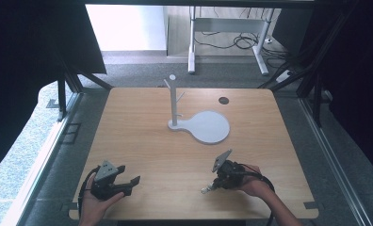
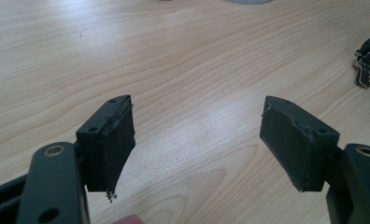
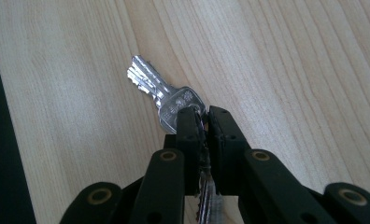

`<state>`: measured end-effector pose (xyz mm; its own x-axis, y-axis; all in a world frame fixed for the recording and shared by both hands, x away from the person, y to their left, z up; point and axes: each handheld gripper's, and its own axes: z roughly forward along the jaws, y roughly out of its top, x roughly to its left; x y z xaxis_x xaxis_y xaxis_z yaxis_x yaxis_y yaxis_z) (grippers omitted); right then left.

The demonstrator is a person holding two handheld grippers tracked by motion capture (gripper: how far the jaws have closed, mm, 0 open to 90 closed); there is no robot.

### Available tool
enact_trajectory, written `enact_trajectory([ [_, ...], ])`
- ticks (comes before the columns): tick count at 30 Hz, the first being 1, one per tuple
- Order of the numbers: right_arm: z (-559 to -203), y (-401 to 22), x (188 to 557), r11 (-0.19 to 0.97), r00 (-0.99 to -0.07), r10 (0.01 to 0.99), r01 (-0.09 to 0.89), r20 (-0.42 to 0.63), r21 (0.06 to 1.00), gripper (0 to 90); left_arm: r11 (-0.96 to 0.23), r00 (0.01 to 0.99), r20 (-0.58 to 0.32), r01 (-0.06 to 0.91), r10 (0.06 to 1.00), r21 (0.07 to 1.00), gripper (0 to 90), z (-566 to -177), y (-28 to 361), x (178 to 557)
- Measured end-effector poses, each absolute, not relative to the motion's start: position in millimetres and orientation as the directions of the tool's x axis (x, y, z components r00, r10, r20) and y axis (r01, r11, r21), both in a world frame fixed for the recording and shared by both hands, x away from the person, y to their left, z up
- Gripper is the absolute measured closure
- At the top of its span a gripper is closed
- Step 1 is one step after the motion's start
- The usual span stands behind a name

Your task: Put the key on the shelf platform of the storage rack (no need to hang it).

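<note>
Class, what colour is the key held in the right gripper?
Silver: the key shows best in the right gripper view.

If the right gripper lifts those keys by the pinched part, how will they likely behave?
The keys look like thin, stiff metal, so bending seems unlikely. The right gripper is shut on them near the heads, with one blade sticking out beyond the pads and another below, so they would probably swing and splay loosely. Smooth metal may slip between the pads.

Shiny silver metal keys (image 3: 162, 95) — on a smooth, pale wood-grain table (image 1: 142, 136) (matt black claw pads (image 2: 109, 140)).
</note>
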<state>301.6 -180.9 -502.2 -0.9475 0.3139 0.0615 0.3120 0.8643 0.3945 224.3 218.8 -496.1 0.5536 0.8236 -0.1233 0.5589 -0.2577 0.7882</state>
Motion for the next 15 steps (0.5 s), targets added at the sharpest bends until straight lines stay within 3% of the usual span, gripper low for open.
enact_trajectory([
  [15, -501.1, -181.5, 303.1, 0.848, -0.933, 0.35, 0.355, 0.086, 0.392, 80.1, -0.263, 0.554, -0.116, 0.556, 0.824, 0.789, 26.5, -497.2, 218.1, 224.5],
])
